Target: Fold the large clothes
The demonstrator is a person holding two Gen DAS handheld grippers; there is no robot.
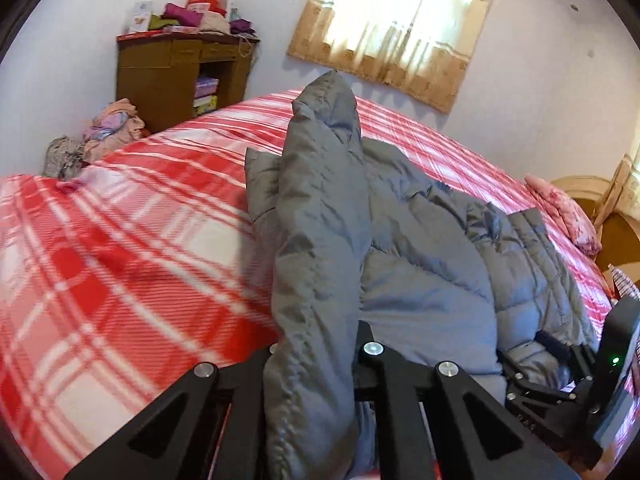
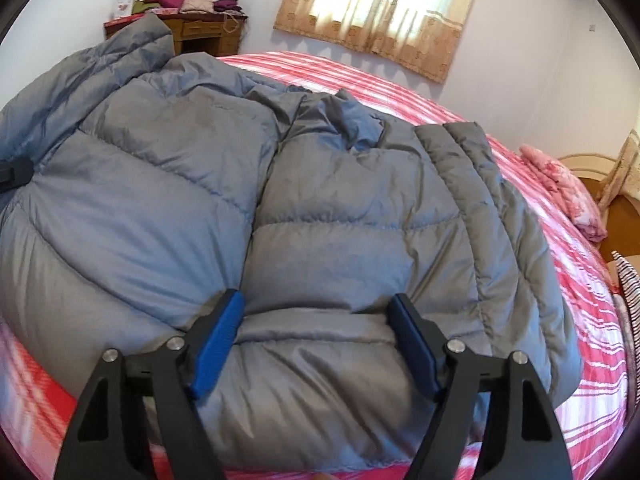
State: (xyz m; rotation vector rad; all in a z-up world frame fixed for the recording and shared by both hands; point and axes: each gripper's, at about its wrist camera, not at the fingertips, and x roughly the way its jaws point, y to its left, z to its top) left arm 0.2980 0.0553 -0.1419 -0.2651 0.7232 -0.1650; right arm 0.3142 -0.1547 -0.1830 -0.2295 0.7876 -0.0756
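A large grey puffer jacket lies spread on the bed's red plaid blanket. My right gripper is open, its blue pads resting on the jacket's near hem, one on each side of the padding. My left gripper is shut on a raised fold of the jacket, which stands up between its fingers and hides the pads. The right gripper also shows at the lower right of the left wrist view, against the jacket.
A brown wooden desk piled with clothes and boxes stands by the far wall. Crumpled clothes lie at the bed's far left. A pink pillow and wooden headboard are at the right. A curtained window is behind.
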